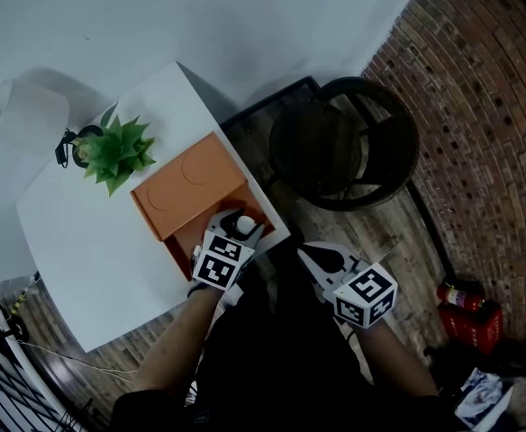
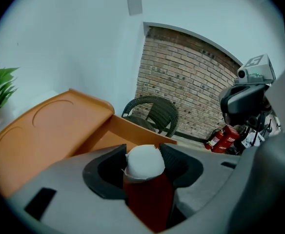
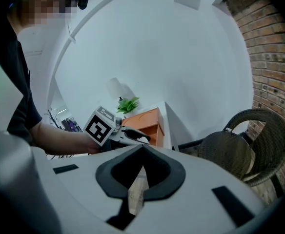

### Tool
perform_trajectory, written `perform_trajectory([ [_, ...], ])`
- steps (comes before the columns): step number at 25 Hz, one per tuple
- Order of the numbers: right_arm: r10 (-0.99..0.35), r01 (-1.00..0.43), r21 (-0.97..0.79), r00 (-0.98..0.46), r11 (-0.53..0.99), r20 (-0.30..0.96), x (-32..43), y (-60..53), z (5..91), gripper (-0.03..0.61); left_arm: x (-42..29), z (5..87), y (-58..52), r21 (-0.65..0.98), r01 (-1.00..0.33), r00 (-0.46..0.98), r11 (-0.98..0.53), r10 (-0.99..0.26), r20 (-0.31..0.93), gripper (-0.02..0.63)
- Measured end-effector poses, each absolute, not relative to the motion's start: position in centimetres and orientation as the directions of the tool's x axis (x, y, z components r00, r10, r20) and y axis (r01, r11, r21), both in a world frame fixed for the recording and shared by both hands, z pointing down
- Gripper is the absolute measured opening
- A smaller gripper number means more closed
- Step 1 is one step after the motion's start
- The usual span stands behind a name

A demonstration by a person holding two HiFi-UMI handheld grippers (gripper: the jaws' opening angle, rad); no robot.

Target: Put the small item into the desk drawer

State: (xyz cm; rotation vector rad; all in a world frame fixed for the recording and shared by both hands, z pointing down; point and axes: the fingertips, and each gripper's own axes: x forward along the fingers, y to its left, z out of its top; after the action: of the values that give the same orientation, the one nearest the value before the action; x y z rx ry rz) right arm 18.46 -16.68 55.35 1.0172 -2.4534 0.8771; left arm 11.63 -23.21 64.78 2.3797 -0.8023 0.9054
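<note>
At the near right corner of the white desk (image 1: pixel 92 268) stands an orange drawer unit (image 1: pixel 186 178) with a smooth matte top bearing shallow moulded circles. Its drawer (image 2: pixel 117 136) is pulled out toward the person. The left gripper (image 1: pixel 236 234) hangs directly over the open drawer, its jaws clamped on the small item (image 2: pixel 146 177), a short upright piece with a dark red body and a rounded white cap of soft, slightly frayed look. The step in hand appears to be placement: the item is carried above the drawer cavity but not yet released. The next move would call for lowering it inside the drawer walls, parting the jaws, then withdrawing clear before the drawer is pushed in. The right gripper (image 1: pixel 321 259) is held off the desk edge, over the wooden floor, with its jaws drawn together at the tips and nothing between them. Toward the far left edge sit a spiky green plant (image 1: pixel 117 151) and a white cylindrical lamp (image 1: pixel 24 115). A dark woven chair (image 1: pixel 344 142) stands beside the desk.
</note>
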Motion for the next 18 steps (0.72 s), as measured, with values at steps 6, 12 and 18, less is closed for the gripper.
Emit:
perform_trajectory([
  [6,-0.505,-0.717,-0.408,-0.692,0.566,0.515,18.5,-16.6,55.0,0.005,11.0,64.5,-22.8,0.194,-0.677,0.595,-0.71,-0.373,0.712,0.201],
  [12,-0.506,-0.709,-0.394,-0.698,0.585,0.506,18.1,-16.6,53.7,0.005,10.4,63.4,-22.6,0.193,-0.698,0.588,-0.689,-0.399,0.704,0.201],
  [18,-0.512,-0.705,-0.372,-0.7,0.604,0.497,17.7,-16.9,52.2,0.005,10.1,61.5,-23.0,0.162,-0.703,0.584,-0.692,-0.432,0.687,0.201],
])
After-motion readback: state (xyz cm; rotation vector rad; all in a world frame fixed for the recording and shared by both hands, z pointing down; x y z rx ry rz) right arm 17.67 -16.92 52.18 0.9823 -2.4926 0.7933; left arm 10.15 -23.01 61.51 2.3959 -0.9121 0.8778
